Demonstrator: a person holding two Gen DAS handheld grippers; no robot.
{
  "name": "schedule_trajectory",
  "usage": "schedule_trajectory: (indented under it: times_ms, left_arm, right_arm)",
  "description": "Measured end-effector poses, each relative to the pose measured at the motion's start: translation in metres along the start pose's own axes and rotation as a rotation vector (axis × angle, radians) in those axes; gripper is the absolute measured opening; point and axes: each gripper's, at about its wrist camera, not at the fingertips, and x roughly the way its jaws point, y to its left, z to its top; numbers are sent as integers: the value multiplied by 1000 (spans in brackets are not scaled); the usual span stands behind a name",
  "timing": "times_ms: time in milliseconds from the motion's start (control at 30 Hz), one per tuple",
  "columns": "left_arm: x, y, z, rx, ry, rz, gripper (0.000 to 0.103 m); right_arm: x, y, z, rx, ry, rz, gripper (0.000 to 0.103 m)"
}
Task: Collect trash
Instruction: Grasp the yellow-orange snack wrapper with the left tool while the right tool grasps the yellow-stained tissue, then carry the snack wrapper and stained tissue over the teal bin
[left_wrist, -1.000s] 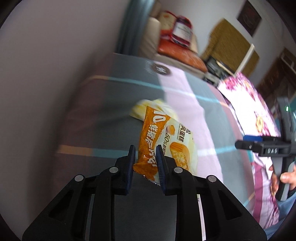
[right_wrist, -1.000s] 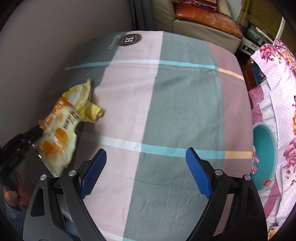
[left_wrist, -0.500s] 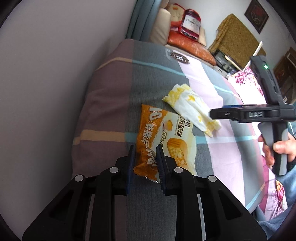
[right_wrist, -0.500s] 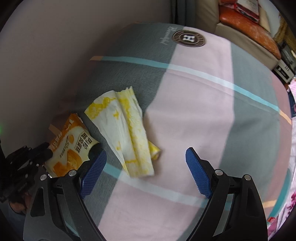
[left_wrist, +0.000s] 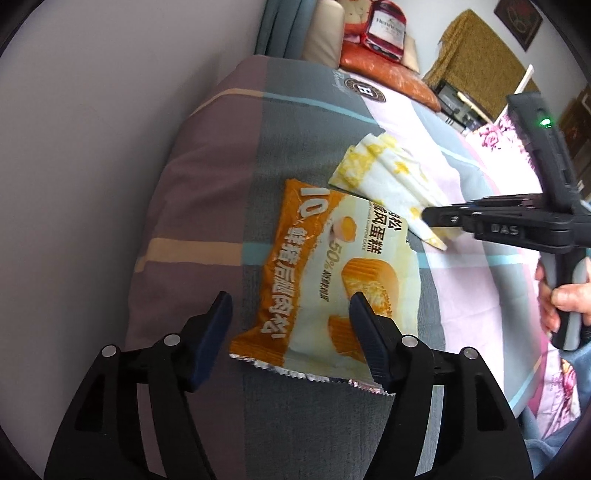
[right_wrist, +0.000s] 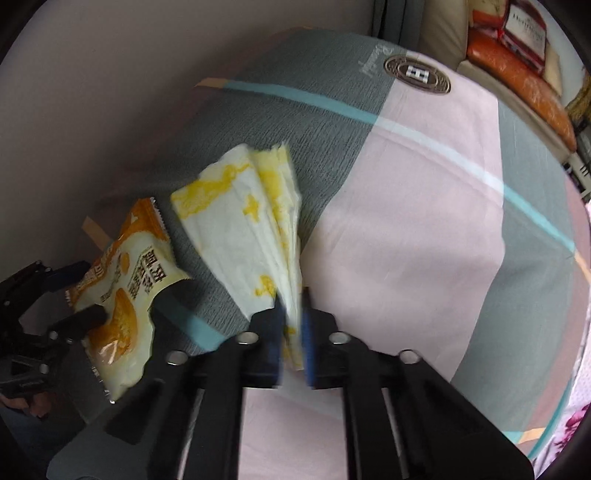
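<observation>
Tissue (right_wrist: 251, 236) — white w/ yellow stains, folded, pinched by right tongs (right_wrist: 291, 332)

Both grippers are black plastic with silver screws and ridged dark-blue pads. The right gripper (left_wrist: 424, 218) bears "DAS" lettering, a green light, and a bare-skinned hand (left_wrist: 565, 299) on its handle.

Glossy foil wrapper (left_wrist: 332, 280) (crumpled tissue (right_wrist: 251, 236))
</observation>
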Motion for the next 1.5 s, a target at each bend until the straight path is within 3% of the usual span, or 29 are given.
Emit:
schedule_trajectory:
  times_ms: [67, 100, 200, 300, 467, 767, 1133, 1500]
  left_arm:
    - [2, -8, -1, 7, 0, 8, 61]
    - [4, -12, 0, 17, 0, 23, 46]
    - [5, -23, 1, 13, 0, 27, 28]
    - [-2, -39, 0, 21, -32, 40, 25]
    - [-10, -74, 3, 34, -64, -5, 23]
    - [-11, -161, 33, 161, -114, -67, 23]
    - [13, -282, 58, 345, -105, -135, 23]
    - [39, -392, 56, 478, -66, -182, 23]
  right_arm:
    - [-13, -6, -11, 26, -21, 6, 7]
    - [-15, -8, -13, 32, -26, 7, 7]
    - [-34, -20, -28, 68, -53, 5, 7]
    - [-54, -34, -45, 110, -85, 7, 7]
    - [-84, -62, -71, 190, -144, 13, 7]
    - [-118, -126, -104, 339, -243, -26, 7]
    - [-165, -210, -168, 520, -351, -97, 7]
    - [-195, -289, -236, 681, -420, -157, 7]
